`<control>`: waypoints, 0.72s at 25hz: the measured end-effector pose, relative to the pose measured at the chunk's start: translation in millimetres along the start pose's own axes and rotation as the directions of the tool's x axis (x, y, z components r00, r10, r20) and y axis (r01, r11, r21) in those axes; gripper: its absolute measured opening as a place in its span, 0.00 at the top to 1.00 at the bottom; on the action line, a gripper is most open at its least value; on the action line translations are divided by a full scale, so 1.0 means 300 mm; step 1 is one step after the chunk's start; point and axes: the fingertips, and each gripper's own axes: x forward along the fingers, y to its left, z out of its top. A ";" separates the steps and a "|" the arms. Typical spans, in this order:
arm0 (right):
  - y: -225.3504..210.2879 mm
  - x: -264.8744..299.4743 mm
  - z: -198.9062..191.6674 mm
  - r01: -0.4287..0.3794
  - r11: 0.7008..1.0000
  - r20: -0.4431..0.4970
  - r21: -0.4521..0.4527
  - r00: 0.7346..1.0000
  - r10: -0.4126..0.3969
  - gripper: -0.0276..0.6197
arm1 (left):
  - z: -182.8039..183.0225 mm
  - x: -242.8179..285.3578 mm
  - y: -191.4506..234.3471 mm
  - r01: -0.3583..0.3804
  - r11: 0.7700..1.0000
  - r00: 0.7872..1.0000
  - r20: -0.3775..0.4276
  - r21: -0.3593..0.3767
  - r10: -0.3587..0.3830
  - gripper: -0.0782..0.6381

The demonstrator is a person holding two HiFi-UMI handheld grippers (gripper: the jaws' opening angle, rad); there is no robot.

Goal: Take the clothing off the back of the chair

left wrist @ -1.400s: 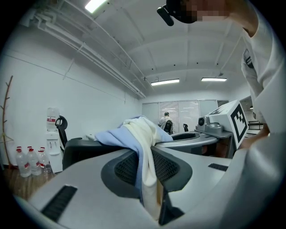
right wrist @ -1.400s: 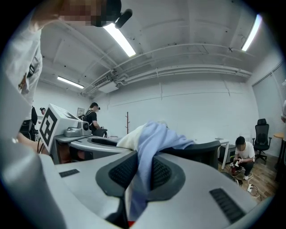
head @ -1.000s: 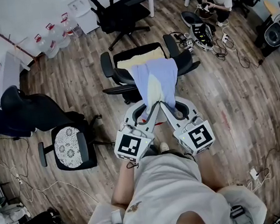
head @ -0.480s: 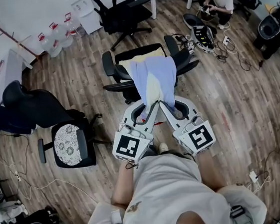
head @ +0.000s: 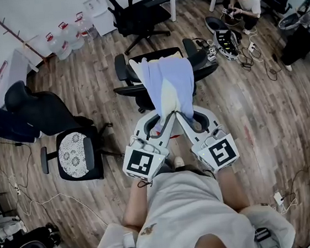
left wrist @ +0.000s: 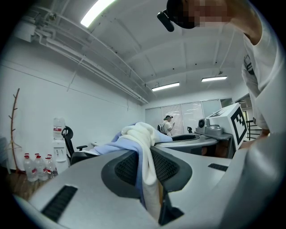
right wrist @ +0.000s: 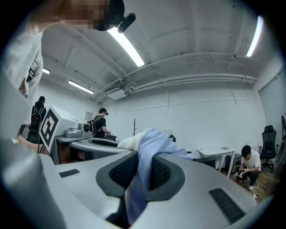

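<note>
A light blue and cream garment (head: 168, 84) stretches from the black office chair (head: 122, 74) toward me, its far end still lying over the chair. Both grippers meet at its near end. My left gripper (head: 163, 121) is shut on the cream and blue fold, which shows between the ribbed pads in the left gripper view as cloth (left wrist: 144, 147) running up out of the gripper (left wrist: 146, 167). My right gripper (head: 183, 117) is shut on the blue part; in the right gripper view the blue cloth (right wrist: 149, 145) rises from the gripper (right wrist: 140, 172).
To the left stand a chair with a patterned cushion (head: 74, 155) and a chair draped in dark clothes (head: 34, 109). Another black chair (head: 138, 11) is behind. Water bottles (head: 68, 35) stand at the wall. A person (head: 244, 0) sits on the floor among cables (head: 253, 59).
Both grippers have drawn back and risen slightly with the garment. The cloth that lay flat on the chair has lifted and stretched; the chair now looks farther off.
</note>
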 end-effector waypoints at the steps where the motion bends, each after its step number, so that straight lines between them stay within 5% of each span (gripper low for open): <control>1: 0.003 -0.011 0.002 -0.002 1.000 0.002 0.000 1.000 0.002 0.86 | 0.004 -0.004 -0.010 -0.003 1.000 1.000 0.000 0.003 0.003 0.78; 18: 0.050 -0.109 0.061 -0.036 0.999 0.028 -0.008 0.999 0.036 0.86 | 0.046 -0.070 -0.110 -0.052 0.998 0.999 0.019 0.026 0.051 0.78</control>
